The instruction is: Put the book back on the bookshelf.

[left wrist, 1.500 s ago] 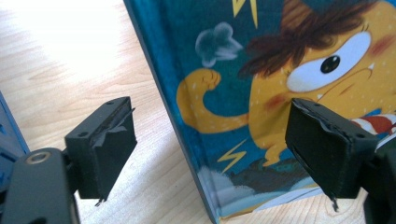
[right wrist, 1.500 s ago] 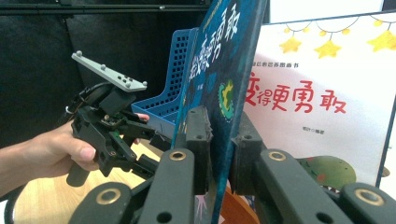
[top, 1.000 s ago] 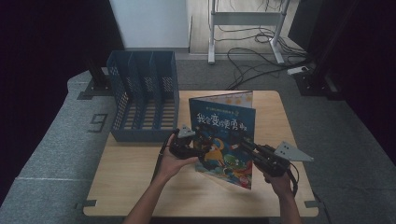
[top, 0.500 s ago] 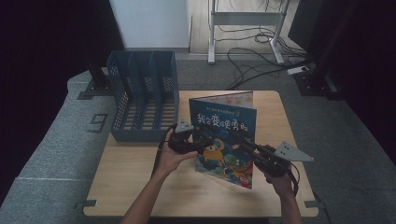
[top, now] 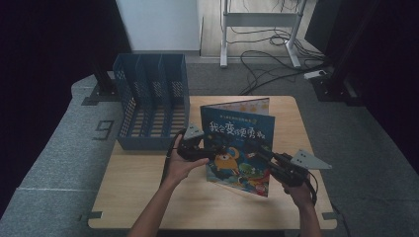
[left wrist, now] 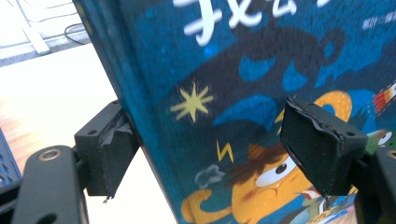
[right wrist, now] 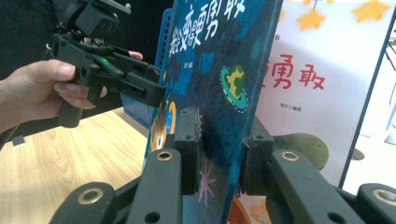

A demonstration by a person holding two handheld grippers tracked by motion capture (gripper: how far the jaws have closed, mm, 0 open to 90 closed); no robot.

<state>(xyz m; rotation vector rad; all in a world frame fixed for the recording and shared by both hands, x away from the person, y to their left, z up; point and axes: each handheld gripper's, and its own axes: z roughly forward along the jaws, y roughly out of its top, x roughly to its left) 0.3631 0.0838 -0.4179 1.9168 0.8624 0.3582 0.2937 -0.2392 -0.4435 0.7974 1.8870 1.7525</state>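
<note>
Wooden table (top: 138, 197), dim room: picture book (top: 237, 133) stands upright mid-frame between two handheld grippers.

Right gripper (right wrist: 219, 158): pads pinch the book's lower right edge, one on each face. Its jaws have just been opening, but they look clamped on the cover for now. Left gripper (left wrist: 215, 158): jaws straddle the spine edge at left of the book and have just been closing. The front pad stands off the cover, so it is not gripping yet. The book is fanned slightly open, its bottom edge on the table at centre-right of the high view. A blue slotted file rack (top: 148, 98) sits at upper left, near the book but apart from it. Handling guess: thin, light and glossy, so likely slippery, and the pages will flop if held by one cover. Best to grip near the spine, low down, across all the pages.
</note>
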